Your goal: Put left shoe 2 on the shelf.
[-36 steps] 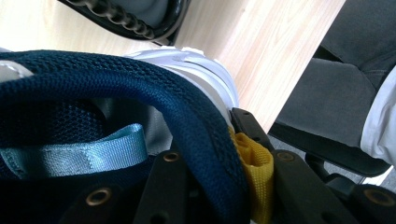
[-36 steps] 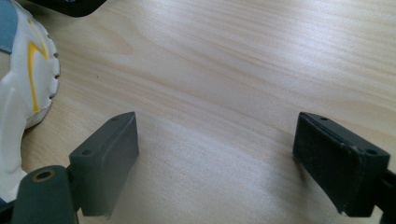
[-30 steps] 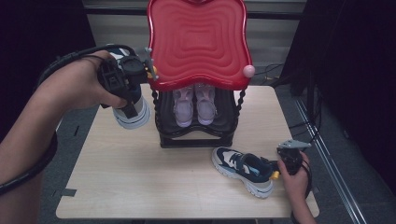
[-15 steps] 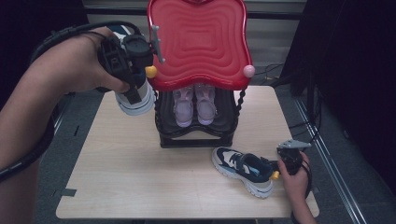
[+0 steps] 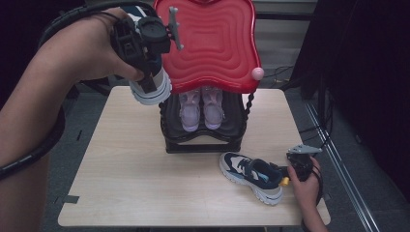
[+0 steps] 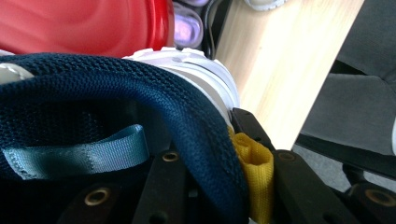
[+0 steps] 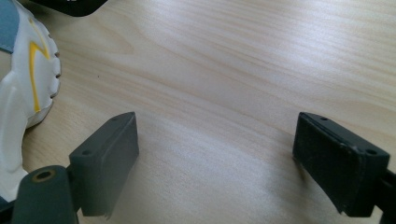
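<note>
My left gripper is shut on the heel collar of a navy and white sneaker, held in the air beside the left edge of the red wavy top of a black shoe rack. In the left gripper view my left gripper pinches the navy mesh collar, next to a yellow heel loop. The matching sneaker lies on the table in front of the rack. My right gripper rests open just behind its heel; in the right gripper view my right gripper has only bare wood between its jaws, with the sneaker at the left.
A pair of lilac shoes stands on the rack's lower shelf. The wooden table has free room left of the rack and along the front. A pink knob sticks out at the red top's right corner. Dark floor surrounds the table.
My left hand has lifted the sneaker higher and carried it closer to the red top. The right gripper and the sneaker on the table have stayed where they were.
</note>
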Demonstrator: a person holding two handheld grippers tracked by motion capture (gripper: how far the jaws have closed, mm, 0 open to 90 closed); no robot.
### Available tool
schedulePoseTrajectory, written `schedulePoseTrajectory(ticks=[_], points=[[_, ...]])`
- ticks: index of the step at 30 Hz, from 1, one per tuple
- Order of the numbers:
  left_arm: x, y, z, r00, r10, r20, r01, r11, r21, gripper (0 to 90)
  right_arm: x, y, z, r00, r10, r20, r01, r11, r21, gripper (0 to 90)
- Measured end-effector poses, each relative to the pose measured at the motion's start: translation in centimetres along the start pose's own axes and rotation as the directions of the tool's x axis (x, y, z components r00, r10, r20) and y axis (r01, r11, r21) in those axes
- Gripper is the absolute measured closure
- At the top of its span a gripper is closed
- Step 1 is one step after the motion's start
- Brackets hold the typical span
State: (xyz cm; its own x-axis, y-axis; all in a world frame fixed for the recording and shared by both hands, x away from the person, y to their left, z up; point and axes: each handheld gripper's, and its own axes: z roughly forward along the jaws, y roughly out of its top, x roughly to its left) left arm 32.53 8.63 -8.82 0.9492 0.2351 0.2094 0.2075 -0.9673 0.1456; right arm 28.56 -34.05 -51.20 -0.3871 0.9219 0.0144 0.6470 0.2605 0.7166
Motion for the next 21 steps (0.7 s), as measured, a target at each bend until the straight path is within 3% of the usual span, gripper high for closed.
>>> schedulePoseTrajectory(ticks=[11, 21], points=[[0.4, 1.8, -0.4, 0.9979, 0.045, -0.047, -0.046, 0.9987, -0.019, 75.3, 0.0, 0.0, 0.0, 1.0, 0.0, -0.003, 0.0, 1.0, -0.003, 13.8], [1.2, 3.5, 0.0, 0.9972, 0.058, -0.048, -0.058, 0.9981, -0.019, 75.2, 0.0, 0.0, 0.0, 1.0, 0.001, -0.005, -0.001, 1.0, -0.001, 13.9]])
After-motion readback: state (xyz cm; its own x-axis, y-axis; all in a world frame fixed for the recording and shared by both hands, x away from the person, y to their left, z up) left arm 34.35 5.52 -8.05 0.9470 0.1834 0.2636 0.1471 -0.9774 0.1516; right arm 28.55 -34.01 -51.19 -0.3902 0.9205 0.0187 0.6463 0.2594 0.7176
